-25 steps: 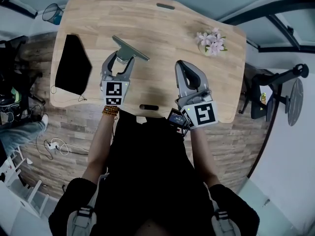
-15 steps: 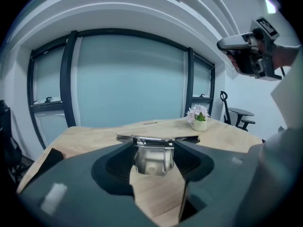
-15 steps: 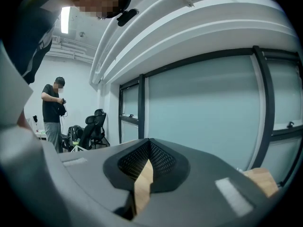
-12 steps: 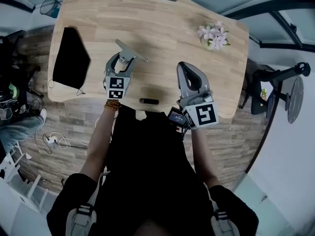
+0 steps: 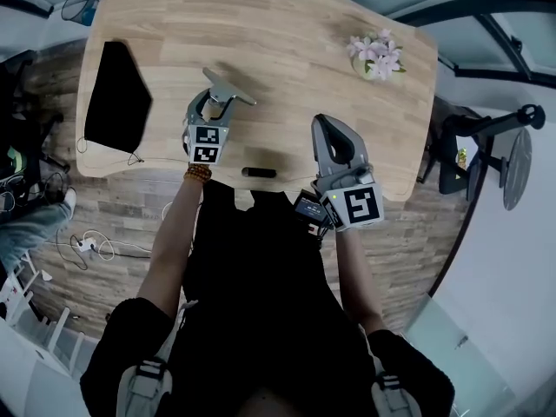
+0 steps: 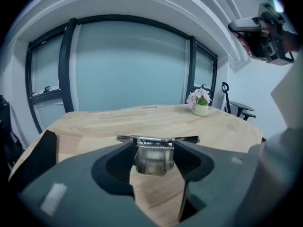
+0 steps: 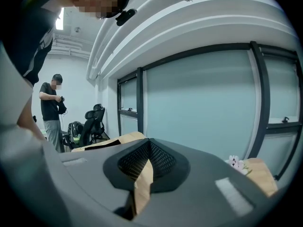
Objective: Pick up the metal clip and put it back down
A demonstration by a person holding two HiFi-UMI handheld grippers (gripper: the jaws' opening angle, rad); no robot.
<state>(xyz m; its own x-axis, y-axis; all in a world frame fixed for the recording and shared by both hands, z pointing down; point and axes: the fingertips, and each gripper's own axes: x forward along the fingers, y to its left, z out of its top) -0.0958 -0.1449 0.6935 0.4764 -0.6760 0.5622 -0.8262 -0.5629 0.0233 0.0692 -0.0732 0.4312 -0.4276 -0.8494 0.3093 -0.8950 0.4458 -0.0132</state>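
Note:
The metal clip is a grey spring clip with a long flat bar, over the wooden table left of centre. My left gripper is shut on it. In the left gripper view the clip sits pinched between both jaws, its bar lying level across their tips, with my left gripper closed round its body. Whether the clip touches the table I cannot tell. My right gripper hovers near the table's front edge, shut with nothing in it; in the right gripper view its jaws meet at the tips.
A black cloth lies at the table's left end. A small pot of pink flowers stands at the far right. A short black bar sits at the front edge. Office chairs and a standing person are beyond the table.
My left gripper, still holding the clip, looks smaller in the head view, so it has sunk towards the table. The right gripper has stayed in place.

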